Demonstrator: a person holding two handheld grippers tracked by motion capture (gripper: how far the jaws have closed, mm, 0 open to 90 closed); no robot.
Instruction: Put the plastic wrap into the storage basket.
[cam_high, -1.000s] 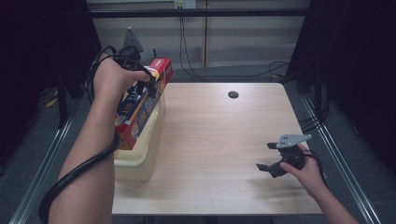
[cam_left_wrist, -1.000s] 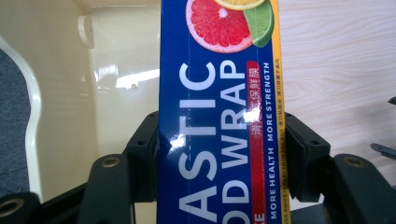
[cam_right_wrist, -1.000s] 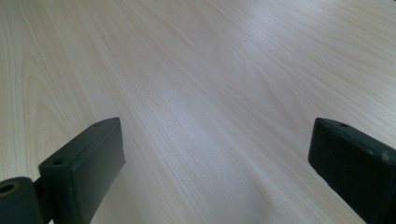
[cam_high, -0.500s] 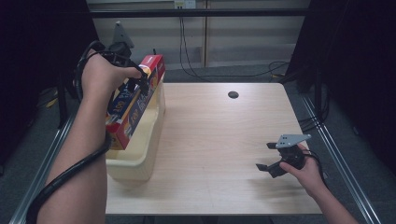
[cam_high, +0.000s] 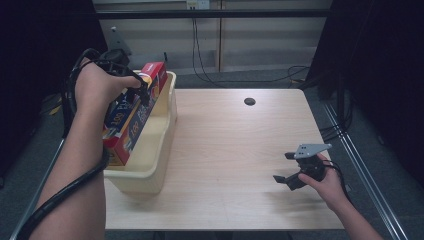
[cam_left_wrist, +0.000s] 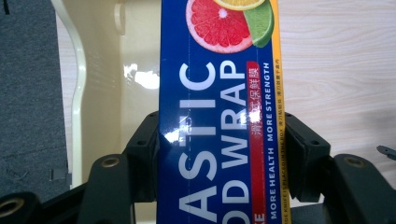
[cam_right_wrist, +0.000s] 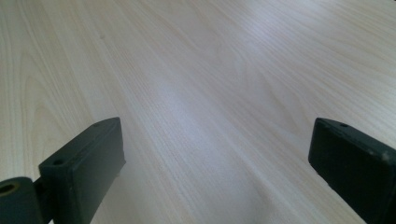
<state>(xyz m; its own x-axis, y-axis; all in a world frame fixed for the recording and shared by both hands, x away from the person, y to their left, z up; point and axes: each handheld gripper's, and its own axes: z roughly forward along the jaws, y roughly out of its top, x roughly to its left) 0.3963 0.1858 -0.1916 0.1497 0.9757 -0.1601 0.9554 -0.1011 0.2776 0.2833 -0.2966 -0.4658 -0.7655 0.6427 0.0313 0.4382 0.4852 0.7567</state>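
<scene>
A long blue and red plastic wrap box (cam_high: 135, 117) with citrus pictures hangs tilted over the cream plastic bin (cam_high: 150, 165) at the table's left. My left gripper (cam_high: 137, 92) is shut on the box near its upper end. In the left gripper view the box (cam_left_wrist: 219, 116) runs up between the two black jaws, which press on its sides, with the bin's inside (cam_left_wrist: 135, 70) behind it. My right gripper (cam_high: 289, 167) rests low over the table at the right, open, with bare wood between its jaws in the right gripper view (cam_right_wrist: 215, 154).
The wooden table (cam_high: 235, 145) has a dark round hole (cam_high: 249, 101) near its far edge. Cables hang behind the table and along its right side. A thick black cable trails along the person's left forearm (cam_high: 65, 190).
The left hand has carried the box further left and slightly up, and the box now leans over the bin's left side. The right gripper has stayed where it was.
</scene>
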